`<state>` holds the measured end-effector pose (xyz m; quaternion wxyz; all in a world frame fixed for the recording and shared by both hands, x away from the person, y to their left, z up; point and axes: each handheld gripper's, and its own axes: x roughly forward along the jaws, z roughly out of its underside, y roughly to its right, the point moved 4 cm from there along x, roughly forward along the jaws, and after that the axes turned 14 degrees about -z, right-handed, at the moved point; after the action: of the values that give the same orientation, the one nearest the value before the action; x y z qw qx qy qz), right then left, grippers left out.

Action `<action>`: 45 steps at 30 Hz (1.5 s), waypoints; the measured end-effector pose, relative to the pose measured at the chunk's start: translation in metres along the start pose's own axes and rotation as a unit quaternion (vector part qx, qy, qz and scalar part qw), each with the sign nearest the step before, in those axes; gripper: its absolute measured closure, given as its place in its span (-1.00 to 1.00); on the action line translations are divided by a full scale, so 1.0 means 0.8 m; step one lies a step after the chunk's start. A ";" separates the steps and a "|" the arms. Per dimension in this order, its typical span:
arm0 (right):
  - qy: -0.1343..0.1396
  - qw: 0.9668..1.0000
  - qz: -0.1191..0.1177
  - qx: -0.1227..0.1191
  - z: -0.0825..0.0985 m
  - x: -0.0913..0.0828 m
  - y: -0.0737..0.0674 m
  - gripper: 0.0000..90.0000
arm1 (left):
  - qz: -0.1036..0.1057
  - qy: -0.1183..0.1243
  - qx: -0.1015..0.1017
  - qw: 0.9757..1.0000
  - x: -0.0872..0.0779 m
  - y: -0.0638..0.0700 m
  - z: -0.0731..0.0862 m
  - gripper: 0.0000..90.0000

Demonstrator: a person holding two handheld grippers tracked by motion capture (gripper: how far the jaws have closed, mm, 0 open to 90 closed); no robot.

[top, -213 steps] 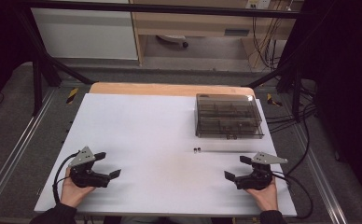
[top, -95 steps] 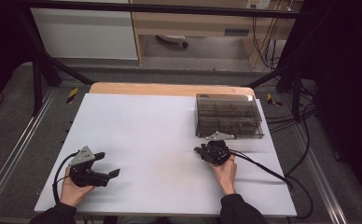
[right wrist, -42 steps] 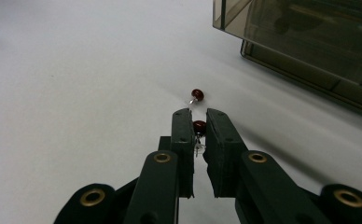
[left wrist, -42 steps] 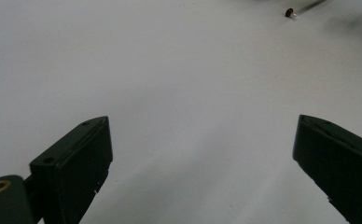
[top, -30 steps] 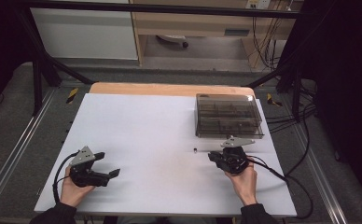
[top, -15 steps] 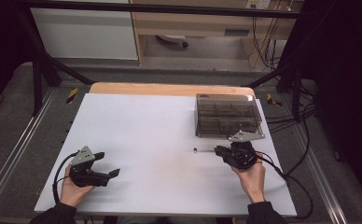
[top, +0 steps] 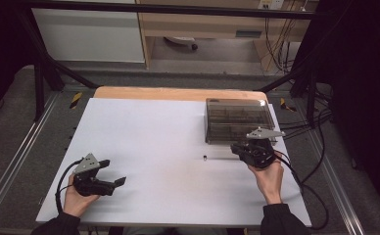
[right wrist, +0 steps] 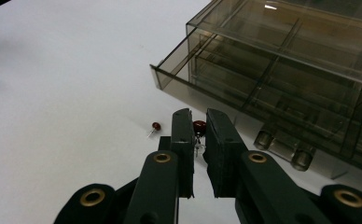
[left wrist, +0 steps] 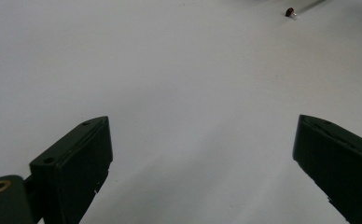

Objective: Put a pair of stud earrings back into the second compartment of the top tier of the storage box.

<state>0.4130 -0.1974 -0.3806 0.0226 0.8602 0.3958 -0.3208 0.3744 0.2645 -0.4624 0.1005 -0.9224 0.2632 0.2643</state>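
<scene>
My right gripper [top: 238, 148] [right wrist: 198, 115] hovers above the table just in front of a smoky transparent drawer box [top: 237, 120] [right wrist: 286, 60]. It is shut on a small red-headed part [right wrist: 199, 125] whose thin metal legs hang between the jaws. A second such part [top: 205, 157] [right wrist: 156, 126] [left wrist: 289, 12] lies on the white table to its left. One of the box's drawers [right wrist: 179, 74] stands pulled out toward the gripper. My left gripper [top: 111, 172] [left wrist: 202, 154] rests open at the near left, with nothing between its jaws.
The white table top [top: 154, 132] stretches between the two hands. A cable [top: 300, 181] trails from the right gripper off the table's right edge. Metal rails [top: 16, 161] run along both sides of the table.
The right gripper has risen and moved away toward the drawer box with one red part in its jaws; the other part stays on the table. The left gripper has kept still.
</scene>
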 end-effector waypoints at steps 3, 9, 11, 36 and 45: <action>0.001 1.000 0.006 0.002 -0.005 0.000 0.005 0.82 | 0.000 0.000 0.000 1.000 0.000 0.000 0.000 -0.90; 0.006 1.000 0.017 0.004 -0.017 0.000 0.013 0.82 | 0.000 0.001 -0.001 1.000 0.000 0.000 0.000 -0.90; 0.007 1.000 0.022 0.005 -0.021 0.000 0.018 0.82 | 0.000 0.001 -0.001 1.000 0.000 0.000 0.000 -0.90; 0.000 0.997 0.070 0.035 -0.034 0.027 0.068 0.82 | 0.000 0.000 0.000 1.000 0.000 0.000 0.000 -0.90; -0.013 0.996 0.076 0.040 -0.021 0.039 0.078 0.82 | -0.001 -0.002 0.000 1.000 0.000 0.000 0.001 -0.90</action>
<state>0.4807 -0.2142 -0.3984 0.0180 0.8839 0.3157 -0.3446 0.3746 0.2648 -0.4630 0.1012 -0.9221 0.2625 0.2656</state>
